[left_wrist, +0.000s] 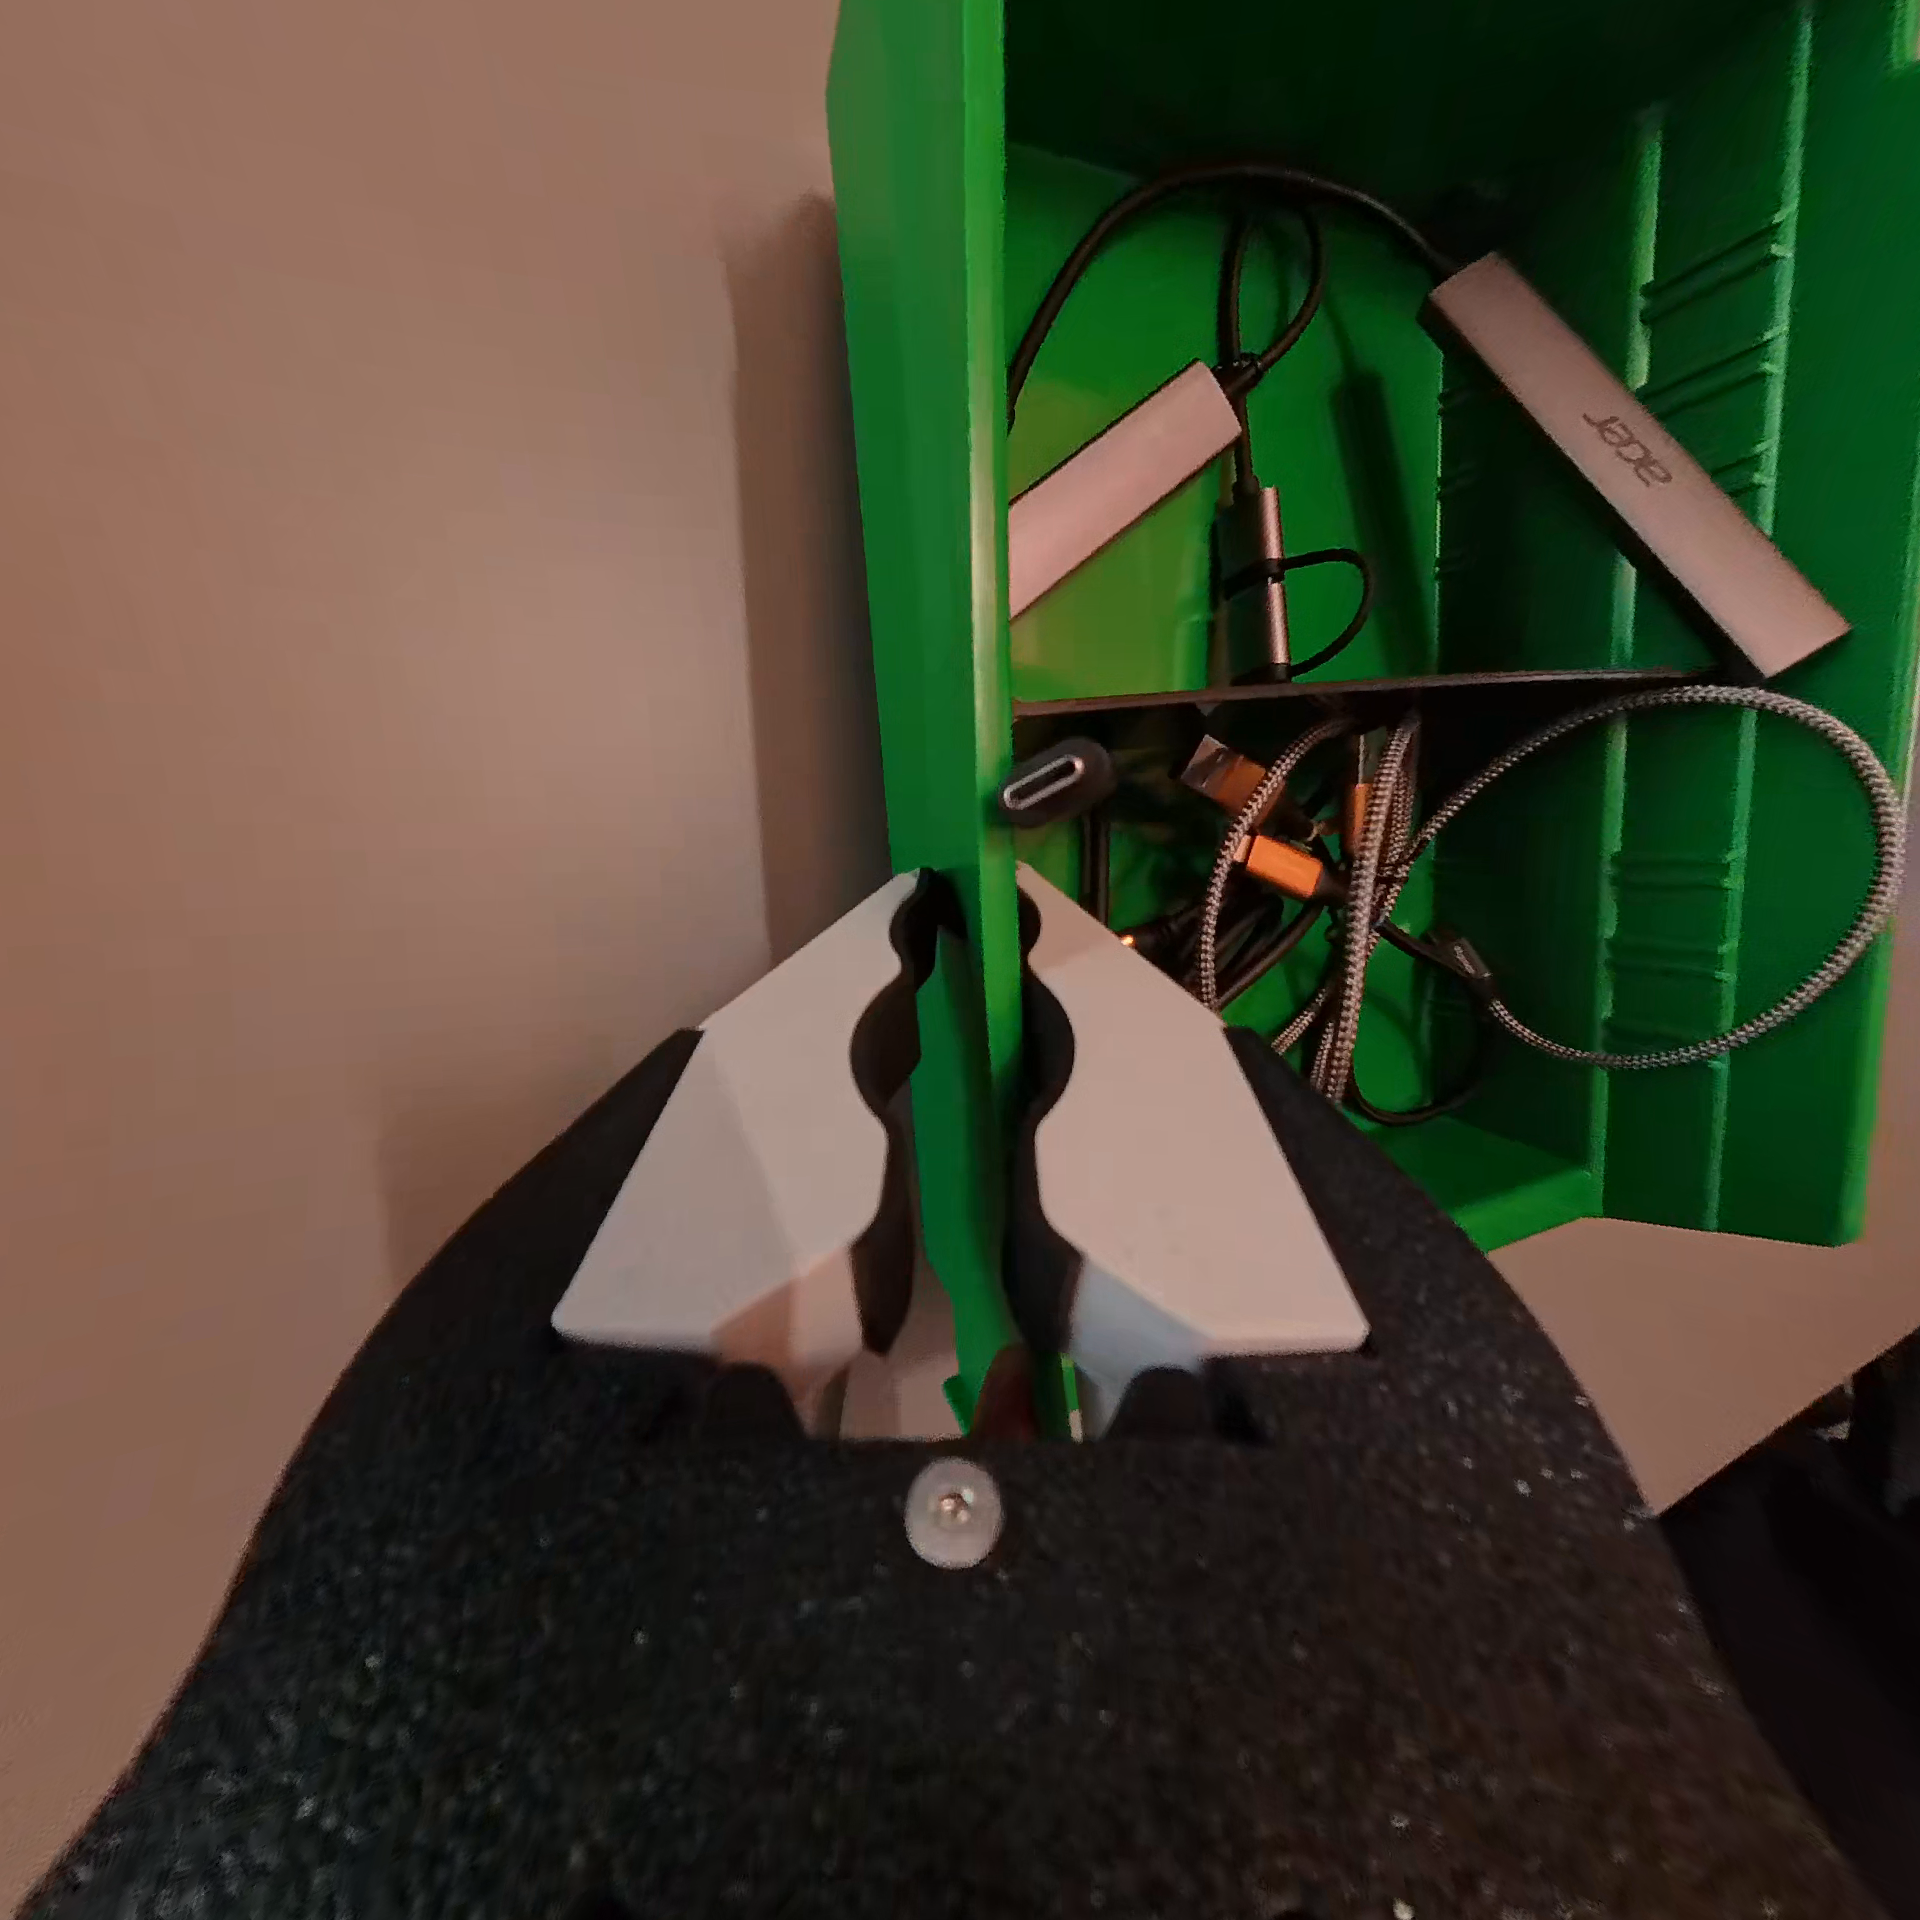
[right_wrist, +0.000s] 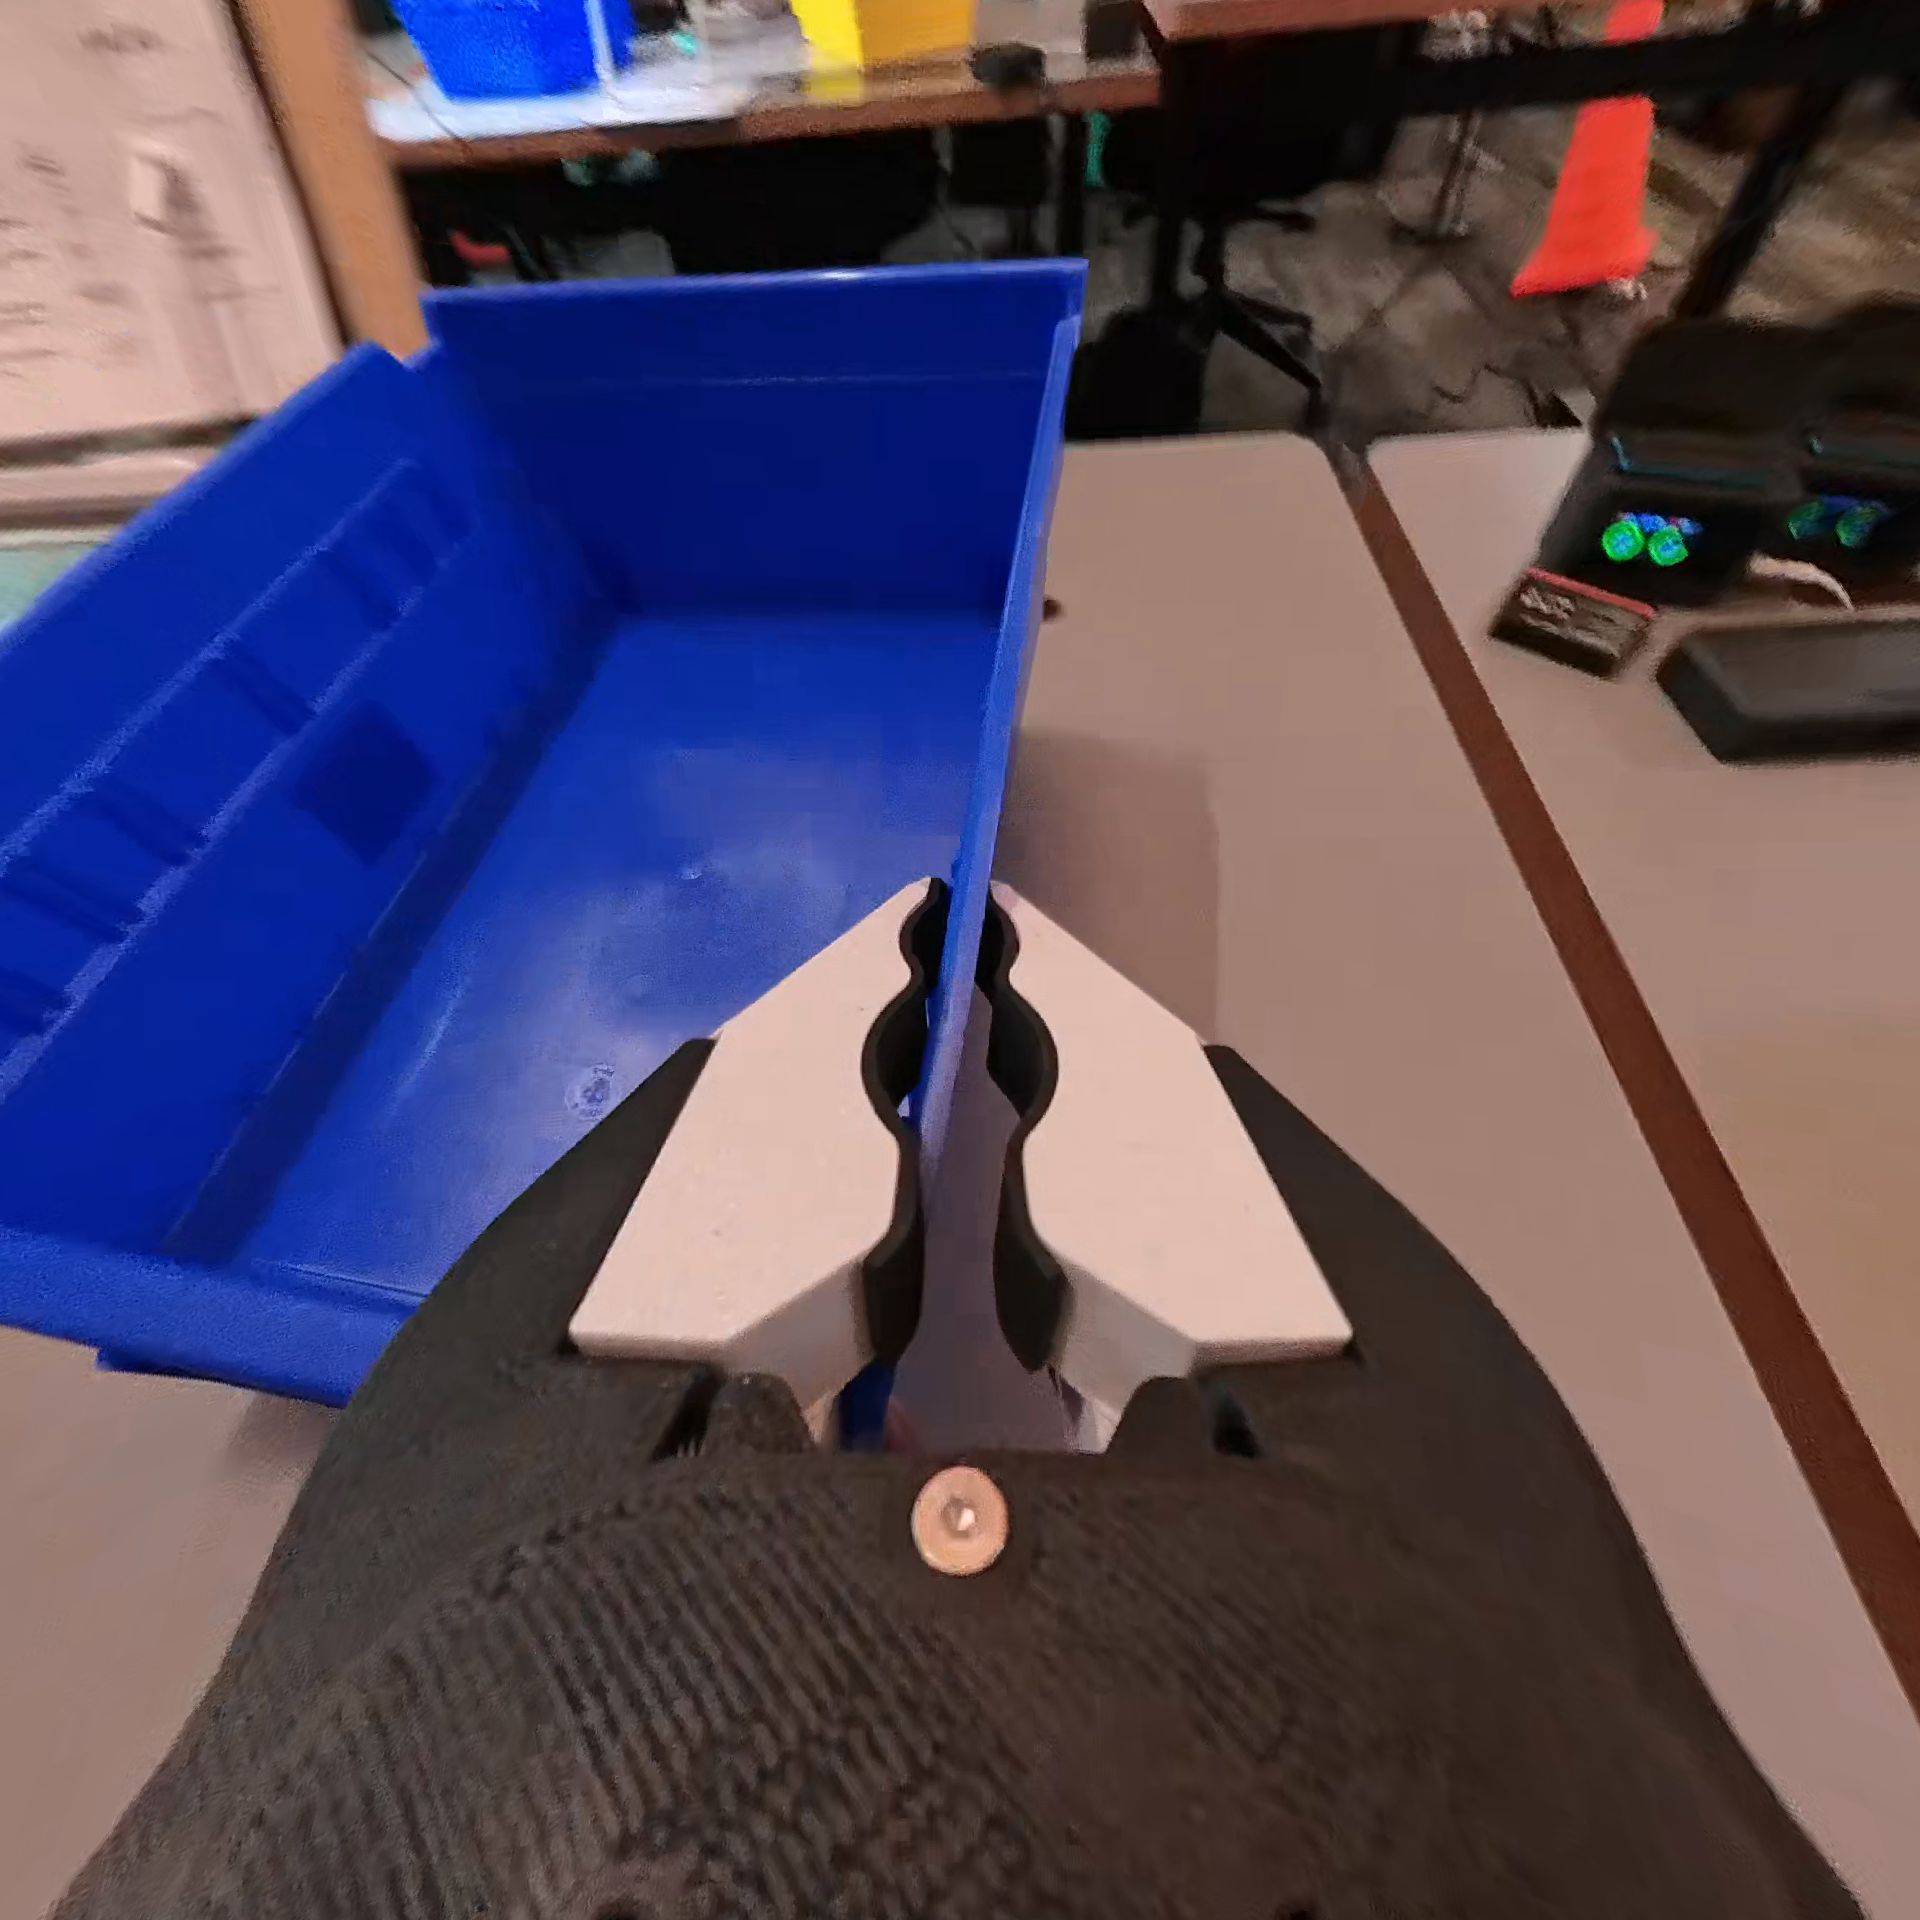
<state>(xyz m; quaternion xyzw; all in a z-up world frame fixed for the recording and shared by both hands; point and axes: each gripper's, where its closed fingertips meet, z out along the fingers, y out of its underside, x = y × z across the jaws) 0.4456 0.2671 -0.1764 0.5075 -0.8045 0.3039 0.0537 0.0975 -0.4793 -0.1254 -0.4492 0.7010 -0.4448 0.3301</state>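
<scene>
- Left gripper (left_wrist: 971, 914): I see it clamped on the wall of the green bin (left_wrist: 925, 520); hubs (left_wrist: 1631, 468) and cables (left_wrist: 1351, 883) lie inside.
- Right gripper (right_wrist: 961, 914): clamped on the wall of the blue bin (right_wrist: 727, 468), which stands on the table (right_wrist: 1299, 831).

Grey hubs (left_wrist: 1631, 468) w/ braided cables (left_wrist: 1662, 883); black boxes (right_wrist: 1787, 686) on table (right_wrist: 1299, 831)

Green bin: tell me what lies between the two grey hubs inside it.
In the left wrist view, black cables and a grey plug lie between the hubs in the green bin.
</scene>
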